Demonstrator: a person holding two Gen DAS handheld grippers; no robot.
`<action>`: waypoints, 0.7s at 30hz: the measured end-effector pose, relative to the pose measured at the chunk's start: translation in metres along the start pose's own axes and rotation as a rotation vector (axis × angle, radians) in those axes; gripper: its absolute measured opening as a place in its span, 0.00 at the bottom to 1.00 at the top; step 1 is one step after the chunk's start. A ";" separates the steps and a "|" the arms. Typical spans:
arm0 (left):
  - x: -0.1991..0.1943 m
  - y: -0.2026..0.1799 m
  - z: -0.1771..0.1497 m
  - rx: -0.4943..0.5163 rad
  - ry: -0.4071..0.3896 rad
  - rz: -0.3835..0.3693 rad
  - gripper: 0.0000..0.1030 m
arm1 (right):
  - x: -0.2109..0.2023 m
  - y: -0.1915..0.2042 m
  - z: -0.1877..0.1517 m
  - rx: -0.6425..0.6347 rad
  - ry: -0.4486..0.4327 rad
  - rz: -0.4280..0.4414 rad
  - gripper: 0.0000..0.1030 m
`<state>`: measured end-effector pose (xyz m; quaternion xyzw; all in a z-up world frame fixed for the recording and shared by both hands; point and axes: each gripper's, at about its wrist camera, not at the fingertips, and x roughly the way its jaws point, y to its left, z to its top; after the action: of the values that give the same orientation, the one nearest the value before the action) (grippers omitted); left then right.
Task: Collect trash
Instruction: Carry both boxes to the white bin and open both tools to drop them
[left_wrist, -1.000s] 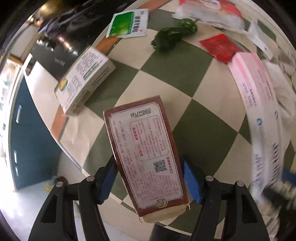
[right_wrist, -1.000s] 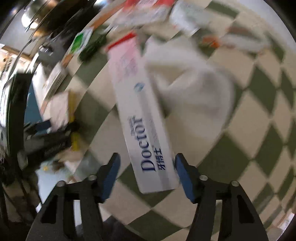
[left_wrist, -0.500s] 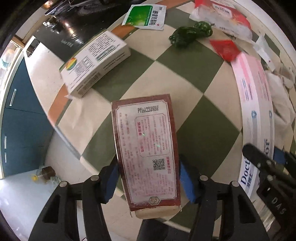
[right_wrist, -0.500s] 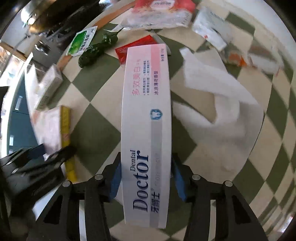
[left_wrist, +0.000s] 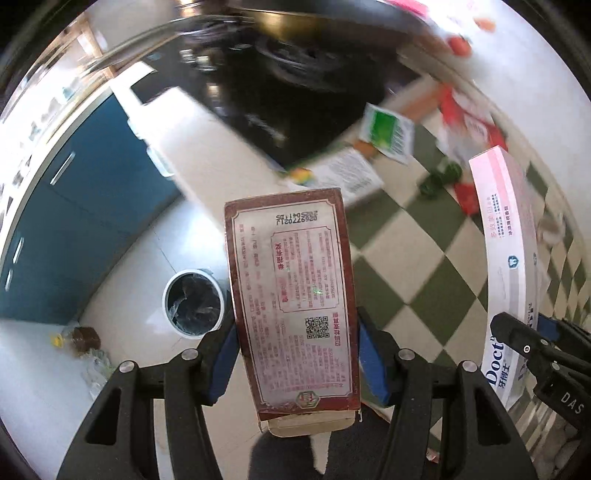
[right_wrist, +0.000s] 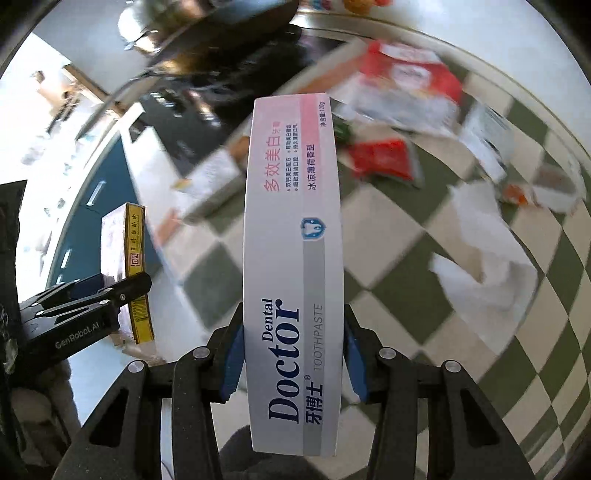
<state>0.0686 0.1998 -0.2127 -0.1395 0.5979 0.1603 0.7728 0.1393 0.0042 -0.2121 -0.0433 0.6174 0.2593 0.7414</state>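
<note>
My left gripper (left_wrist: 297, 360) and right gripper (right_wrist: 293, 360): black frames, triangular cutouts, silver screws, blue finger pads (left_wrist: 221, 363); white "GenRobot.AI" and "DAS" lettering.

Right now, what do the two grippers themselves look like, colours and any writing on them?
Both are black plastic with cut-out frames, silver screws and blue pads. The left gripper reads "GenRobot.AI" in pale letters on its side; the right gripper shows "DAS". No cables or sleeves are visible.
</note>
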 end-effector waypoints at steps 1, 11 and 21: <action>-0.014 -0.006 -0.006 -0.015 -0.004 -0.001 0.54 | 0.001 0.017 0.002 -0.022 0.004 0.015 0.47; 0.066 0.225 -0.006 -0.255 0.069 0.014 0.54 | 0.140 0.221 0.007 -0.180 0.108 0.080 0.47; 0.349 0.401 -0.035 -0.379 0.334 -0.064 0.54 | 0.442 0.282 -0.042 -0.138 0.443 0.027 0.47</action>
<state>-0.0469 0.5791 -0.5693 -0.3251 0.6718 0.2198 0.6282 0.0235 0.3776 -0.5646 -0.1415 0.7465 0.2946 0.5796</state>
